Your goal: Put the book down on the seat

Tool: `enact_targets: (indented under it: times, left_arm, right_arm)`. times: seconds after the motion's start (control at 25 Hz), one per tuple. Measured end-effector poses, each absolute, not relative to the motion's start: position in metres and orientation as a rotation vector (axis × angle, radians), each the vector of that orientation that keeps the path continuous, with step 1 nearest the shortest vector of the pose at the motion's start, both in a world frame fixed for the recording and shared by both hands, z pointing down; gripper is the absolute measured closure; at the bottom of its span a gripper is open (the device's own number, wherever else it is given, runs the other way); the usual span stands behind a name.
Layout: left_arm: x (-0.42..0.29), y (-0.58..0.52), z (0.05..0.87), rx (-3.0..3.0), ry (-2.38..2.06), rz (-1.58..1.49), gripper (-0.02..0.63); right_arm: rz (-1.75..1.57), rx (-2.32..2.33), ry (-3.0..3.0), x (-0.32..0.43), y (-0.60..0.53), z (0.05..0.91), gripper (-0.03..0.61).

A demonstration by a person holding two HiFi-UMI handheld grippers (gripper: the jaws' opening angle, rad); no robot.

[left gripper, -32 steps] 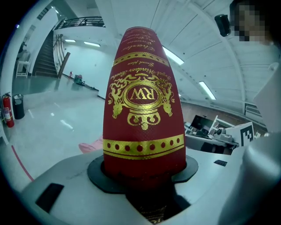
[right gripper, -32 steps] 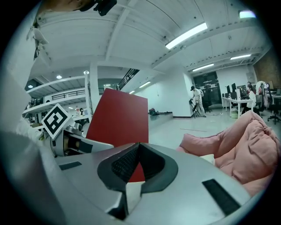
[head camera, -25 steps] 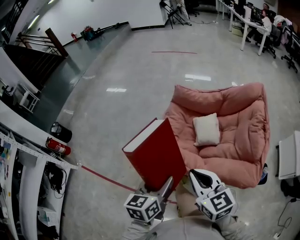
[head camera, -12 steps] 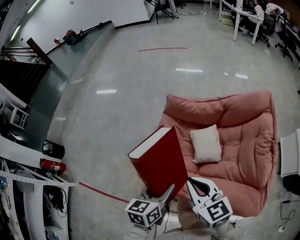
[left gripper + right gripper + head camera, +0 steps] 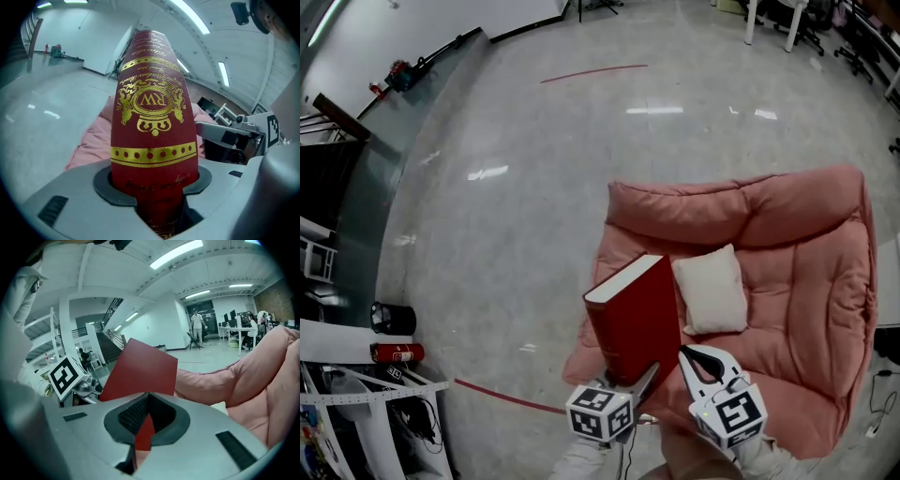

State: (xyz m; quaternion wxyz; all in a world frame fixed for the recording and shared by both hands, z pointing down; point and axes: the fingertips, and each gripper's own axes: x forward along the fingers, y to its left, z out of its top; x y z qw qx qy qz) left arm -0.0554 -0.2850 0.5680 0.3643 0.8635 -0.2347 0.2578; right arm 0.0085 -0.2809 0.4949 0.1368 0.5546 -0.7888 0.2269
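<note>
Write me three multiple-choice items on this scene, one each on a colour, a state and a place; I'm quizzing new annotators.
1. The book cover is: A red; B blue; C green.
2. The left gripper is: A open and empty; B shut on the book; C shut and empty.
3. The cushion lies: A on the book; B on the seat; C in the left gripper's jaws.

Answers: A, the cover shows red in every view; B, its jaws clamp the book's lower end; B, it rests on the pink padding.
</note>
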Motion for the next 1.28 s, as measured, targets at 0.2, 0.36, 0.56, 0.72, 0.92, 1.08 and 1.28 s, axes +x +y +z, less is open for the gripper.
enact_targets:
  times: [0.2,0.36,0.56,0.72,0.92,1.08,1.28]
  left_arm:
    - [-0.039,-0.300,0.618,2.185,-0.549,0.727,0.374]
    - [-0.033,-0.306,0.662,2.109,-0.502,0.783,0.374]
    - [-0.030,-0.314,0.704,2.010,-0.452,0.831,0.374]
    - [-0.024,-0.323,0.730,1.943,-0.408,0.850,0.373]
    - [-0.014,-0.332,0.760,1.862,-0.383,0.870,0.371]
    - [-0.011,-0.337,0.776,1.794,-0.371,0.867,0.370]
    - [-0.012,-0.346,0.789,1.729,-0.373,0.866,0.365]
  right_arm:
    - [0.671,1.636,-2.236,0.027,-0.299,0.526,0.574]
    - [0.679,1.655,-2.201,0.039,-0.307,0.551,0.574]
    - [0.726,1.675,-2.166,0.045,-0.312,0.575,0.574]
    - [0.748,1.682,-2.157,0.045,-0.318,0.588,0.574]
    - [0.783,1.676,-2.153,0.043,-0.319,0.604,0.574]
    - [0.813,1.675,-2.152,0.040,-0.319,0.610,0.574]
    - [0.828,1.658,-2.160,0.034,-0.318,0.614,0.574]
